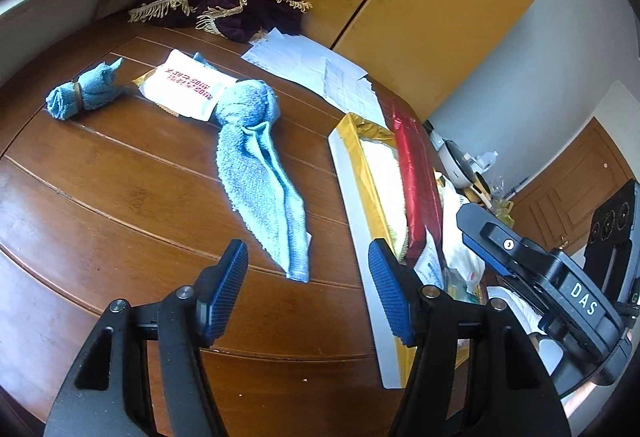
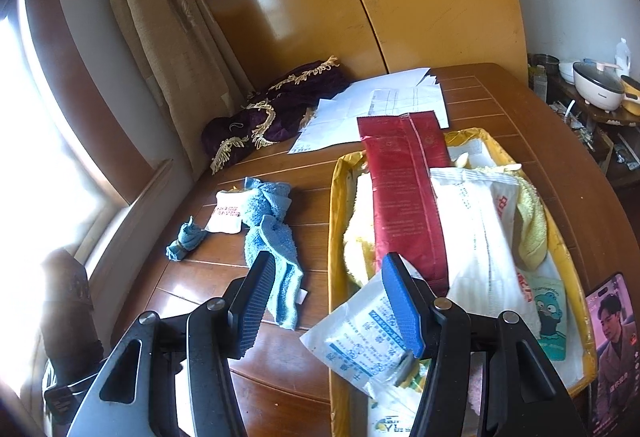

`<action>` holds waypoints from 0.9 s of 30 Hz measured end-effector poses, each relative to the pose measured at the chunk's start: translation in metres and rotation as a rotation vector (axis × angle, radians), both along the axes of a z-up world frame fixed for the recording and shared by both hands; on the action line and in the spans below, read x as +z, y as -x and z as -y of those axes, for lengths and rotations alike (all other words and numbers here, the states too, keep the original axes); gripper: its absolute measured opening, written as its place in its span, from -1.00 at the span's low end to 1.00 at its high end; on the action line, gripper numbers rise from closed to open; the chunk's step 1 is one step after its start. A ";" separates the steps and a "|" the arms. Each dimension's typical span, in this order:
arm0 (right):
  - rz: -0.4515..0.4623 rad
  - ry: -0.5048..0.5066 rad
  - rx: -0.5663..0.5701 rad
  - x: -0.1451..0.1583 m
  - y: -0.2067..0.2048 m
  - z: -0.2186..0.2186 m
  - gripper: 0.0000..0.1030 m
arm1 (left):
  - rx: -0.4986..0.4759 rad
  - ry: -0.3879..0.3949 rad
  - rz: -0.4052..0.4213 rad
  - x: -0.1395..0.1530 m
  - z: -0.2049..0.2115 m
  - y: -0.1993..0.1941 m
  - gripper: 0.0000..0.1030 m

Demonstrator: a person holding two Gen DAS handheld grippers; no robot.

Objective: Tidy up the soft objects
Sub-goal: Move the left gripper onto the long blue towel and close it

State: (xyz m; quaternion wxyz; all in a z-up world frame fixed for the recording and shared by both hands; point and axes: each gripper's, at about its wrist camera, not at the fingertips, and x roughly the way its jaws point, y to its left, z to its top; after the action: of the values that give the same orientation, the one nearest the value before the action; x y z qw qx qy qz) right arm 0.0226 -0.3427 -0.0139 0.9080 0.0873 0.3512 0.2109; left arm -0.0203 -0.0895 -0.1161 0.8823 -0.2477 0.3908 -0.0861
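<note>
We see both claws released and empty above a brown wooden counter [image 1: 120, 205]. Left claw [image 1: 308, 293] hangs over the near end of a long light-blue towel [image 1: 256, 165], jaws spread, not touching it; right claw [image 2: 328, 305] sits spread too, one finger over the towel's near end and the other over the tray's near-left corner, and we cannot tell if it touches anything. The towel lies mid-counter, its far bunched end resting on a white wipes pack [image 1: 188, 87]. A small rolled blue cloth [image 1: 82, 93], banded at the middle, lies apart from the pack toward the counter's left edge. A gold-rimmed tray [image 2: 335, 221] sits along the right side of the counter. Left view shows it edge-on, only a red packet [image 1: 416, 189] and a pale strip clear; right view opens it up: red packet, yellow cloth [image 2: 530, 225], white plastic bags [image 2: 480, 229], a printed pouch [image 2: 360, 333] hanging over the near-left rim, a cartoon sachet [image 2: 550, 313]. Only the right view shows a phone [image 2: 610, 341] at the near-right corner, cut off by the frame. Only the left view shows the right device's body. Loose papers [image 1: 320, 69] and a dark purple fringed cloth [image 1: 216, 1] lie at the far edge. Pack print is unreadable; the window side of the right view is blown out, and a dark shape there is unclear.
</note>
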 end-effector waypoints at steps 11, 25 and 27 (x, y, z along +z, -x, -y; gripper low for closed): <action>-0.040 0.006 0.035 -0.007 -0.008 -0.025 0.12 | 0.034 -0.079 -0.075 -0.018 -0.008 -0.016 0.19; -0.069 -0.005 0.038 -0.014 -0.011 -0.027 0.12 | 0.037 -0.150 -0.113 -0.018 -0.004 -0.044 0.19; -0.071 -0.004 0.039 -0.014 -0.011 -0.027 0.12 | 0.045 -0.154 -0.140 -0.019 -0.004 -0.057 0.19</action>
State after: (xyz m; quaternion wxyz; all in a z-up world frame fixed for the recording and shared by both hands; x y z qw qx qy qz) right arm 0.0339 -0.3154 -0.0276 0.8906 0.0898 0.3843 0.2259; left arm 0.0364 -0.0851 -0.1350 0.8710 -0.1934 0.4513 -0.0185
